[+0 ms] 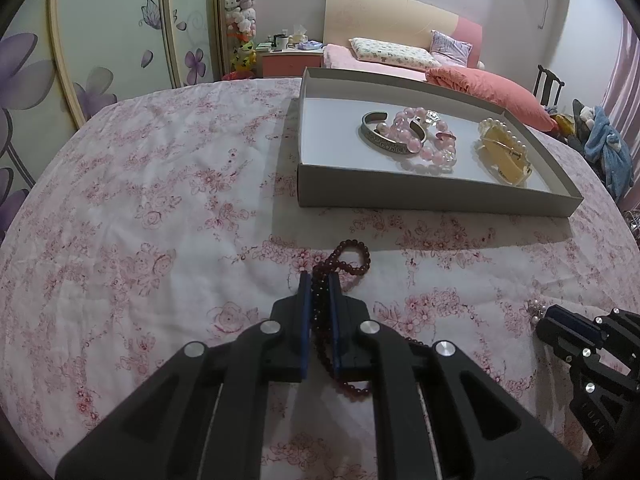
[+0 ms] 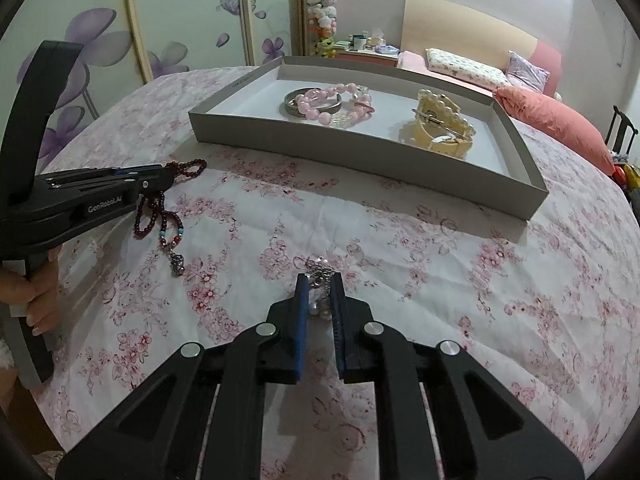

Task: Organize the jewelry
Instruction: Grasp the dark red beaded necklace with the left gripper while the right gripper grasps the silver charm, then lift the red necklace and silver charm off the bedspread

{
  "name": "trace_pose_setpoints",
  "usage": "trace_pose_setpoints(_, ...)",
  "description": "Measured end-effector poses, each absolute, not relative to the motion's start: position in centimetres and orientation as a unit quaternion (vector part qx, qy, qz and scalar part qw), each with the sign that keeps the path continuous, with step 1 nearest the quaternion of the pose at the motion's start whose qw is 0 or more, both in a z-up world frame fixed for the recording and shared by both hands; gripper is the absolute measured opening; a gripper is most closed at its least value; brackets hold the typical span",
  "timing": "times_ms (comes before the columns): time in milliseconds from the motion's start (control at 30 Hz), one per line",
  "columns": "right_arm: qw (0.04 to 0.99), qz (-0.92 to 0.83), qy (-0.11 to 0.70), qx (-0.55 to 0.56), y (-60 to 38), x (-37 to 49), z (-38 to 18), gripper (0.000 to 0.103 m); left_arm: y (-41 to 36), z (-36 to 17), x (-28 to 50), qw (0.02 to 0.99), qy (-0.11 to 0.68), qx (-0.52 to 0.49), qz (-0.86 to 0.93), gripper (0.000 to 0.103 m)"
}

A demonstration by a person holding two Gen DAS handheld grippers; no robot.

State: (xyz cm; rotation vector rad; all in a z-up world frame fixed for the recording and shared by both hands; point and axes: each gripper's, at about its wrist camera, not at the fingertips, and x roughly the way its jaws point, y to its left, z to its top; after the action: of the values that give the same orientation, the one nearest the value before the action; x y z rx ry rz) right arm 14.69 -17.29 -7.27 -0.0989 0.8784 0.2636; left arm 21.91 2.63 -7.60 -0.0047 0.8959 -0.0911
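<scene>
While tray point(image 2: 360, 152) holds bracelets point(image 2: 332, 104), left tongs point(image 1: 320, 280) clamp beads point(image 1: 352, 256), right tongs point(image 2: 320, 280) clamp chain point(image 2: 318, 270).

We see a bedroom. On the far left stand pale sliding wardrobe doors painted with purple flowers point(image 2: 92, 40). Far ahead is a pink bed with a cream headboard point(image 1: 384, 16), beside a coral bedside cabinet point(image 1: 292, 62). Near us lies a white quilt printed with pink roses point(image 1: 160, 200).
</scene>
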Motion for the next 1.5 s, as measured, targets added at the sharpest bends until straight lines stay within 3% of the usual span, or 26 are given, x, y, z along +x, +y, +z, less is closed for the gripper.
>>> trace_pose_setpoints(333,0.903,0.072,0.424,0.001,-21.2,14.9,-7.3,0.007,2.6,-7.6,21.9,0.900,0.433,-0.001,-0.043,0.010)
trace_pose_setpoints(1500,0.932,0.075,0.353,0.037,-23.0,13.1,-3.8,0.007,2.6,-7.4,21.8,0.902,0.429,-0.005,-0.049,0.009)
